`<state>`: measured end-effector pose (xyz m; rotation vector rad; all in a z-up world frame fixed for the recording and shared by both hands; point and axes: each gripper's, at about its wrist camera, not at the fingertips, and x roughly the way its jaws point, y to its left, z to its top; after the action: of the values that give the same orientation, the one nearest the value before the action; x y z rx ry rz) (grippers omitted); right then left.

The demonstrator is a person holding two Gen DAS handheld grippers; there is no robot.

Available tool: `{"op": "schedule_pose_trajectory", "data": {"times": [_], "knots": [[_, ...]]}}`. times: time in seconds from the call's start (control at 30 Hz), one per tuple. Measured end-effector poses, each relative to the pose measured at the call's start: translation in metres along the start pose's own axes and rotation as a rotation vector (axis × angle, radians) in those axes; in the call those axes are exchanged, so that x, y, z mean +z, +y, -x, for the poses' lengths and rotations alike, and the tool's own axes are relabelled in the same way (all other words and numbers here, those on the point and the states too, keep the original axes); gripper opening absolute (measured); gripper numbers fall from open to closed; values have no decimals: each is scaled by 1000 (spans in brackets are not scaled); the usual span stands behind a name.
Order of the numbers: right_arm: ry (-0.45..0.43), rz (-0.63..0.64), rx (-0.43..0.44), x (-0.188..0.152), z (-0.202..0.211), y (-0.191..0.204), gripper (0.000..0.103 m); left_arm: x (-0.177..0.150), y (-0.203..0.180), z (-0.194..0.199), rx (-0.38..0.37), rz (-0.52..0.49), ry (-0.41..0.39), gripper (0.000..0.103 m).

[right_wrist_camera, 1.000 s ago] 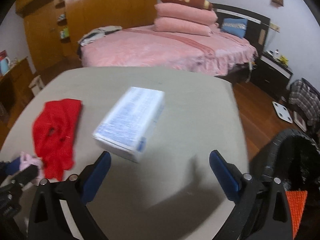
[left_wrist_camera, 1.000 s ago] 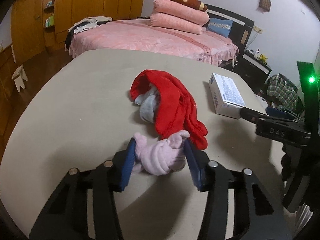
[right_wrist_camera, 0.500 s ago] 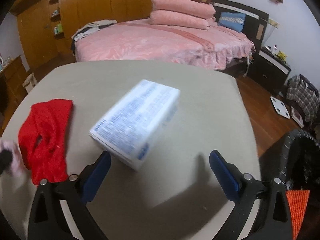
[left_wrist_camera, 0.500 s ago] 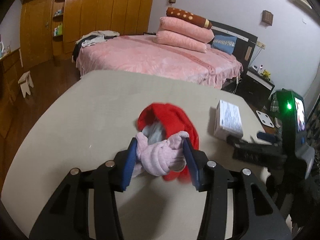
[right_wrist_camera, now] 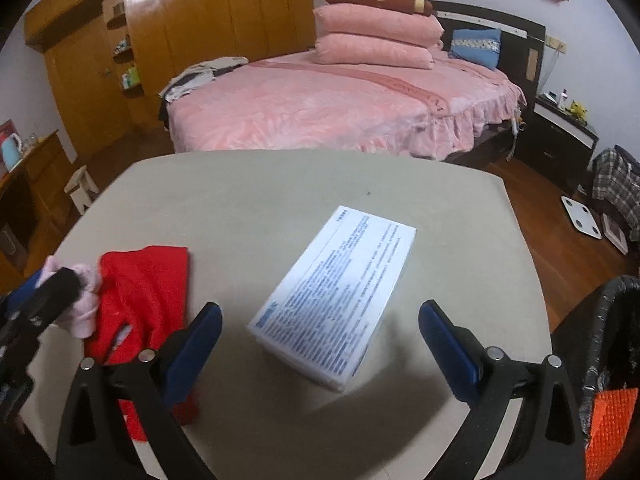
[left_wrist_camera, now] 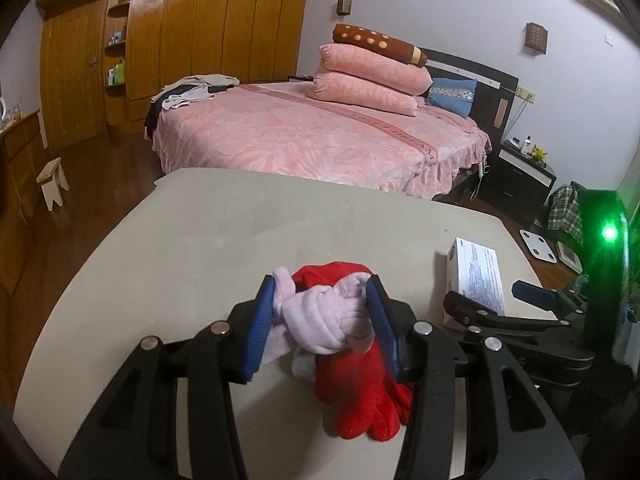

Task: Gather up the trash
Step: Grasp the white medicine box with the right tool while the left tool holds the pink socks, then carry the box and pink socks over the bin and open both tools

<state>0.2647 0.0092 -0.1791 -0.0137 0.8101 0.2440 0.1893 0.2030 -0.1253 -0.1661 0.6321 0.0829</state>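
From my remote station, the left gripper [left_wrist_camera: 320,316] has lifted since a second ago: the pink knotted cloth [left_wrist_camera: 324,320] pinched between its blue pads now rides above the grey table [left_wrist_camera: 208,232], and the red cloth [left_wrist_camera: 360,392] that earlier lay spread flat ahead of it now dangles beneath the bundle, dragged up with it. In the right wrist view the red cloth [right_wrist_camera: 140,292] has gone from a flat patch left of the white box [right_wrist_camera: 340,292] to a rumpled heap partly raised toward the left gripper [right_wrist_camera: 44,304], though its lower part looks to remain on the table [right_wrist_camera: 248,184].

My right gripper [right_wrist_camera: 320,340] has closed in on the white box over the same second; the box now sits between the spread blue fingers [right_wrist_camera: 448,344], its near corner level with the fingertips, neither pad touching it. The box lies flat on the table, right of the red cloth, and from the left wrist it appears as a white carton [left_wrist_camera: 476,276] just ahead of the right gripper [left_wrist_camera: 492,300]. A black-lined trash bin [right_wrist_camera: 612,320] stands off the table's edge, right of the box.
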Motion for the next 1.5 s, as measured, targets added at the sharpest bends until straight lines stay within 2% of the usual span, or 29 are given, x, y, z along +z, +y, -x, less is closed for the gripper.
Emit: {"op": "schedule_pose_trajectory", "data": {"times": [0.2,0.33,0.5,0.57,0.67,0.7,0.73,0.87,1.07,1.5], "knots": [[46,-21,-83,-12,1,-26,97,2,-2,-3,-8,1,-4,45],[32,-57,-42,-14,7,-41,97,3,-4,-8,-11,5,-6,45],[13,-40,-9,-7,-4,-38,95,7,-7,-11,-7,-1,-5,45],[29,-37,1,-4,-12,-36,87,7,-6,-11,-4,-2,-3,45],[55,-17,-4,-3,-19,-31,68,6,-7,-11,0,-2,-1,45],[50,-7,6,-2,-17,-30,56,6,-8,-10,0,-4,-1,45],[52,0,19,-2,-15,-30,55,6,-7,-11,-1,-5,0,45],[19,20,38,-4,5,-31,55,7,-9,-3,-12,-9,-10,44],[-41,28,78,-10,58,-34,55,6,-22,28,-53,-20,-51,44],[-94,-5,83,-33,144,-73,55,-2,-82,91,-156,-87,-105,44]]}}
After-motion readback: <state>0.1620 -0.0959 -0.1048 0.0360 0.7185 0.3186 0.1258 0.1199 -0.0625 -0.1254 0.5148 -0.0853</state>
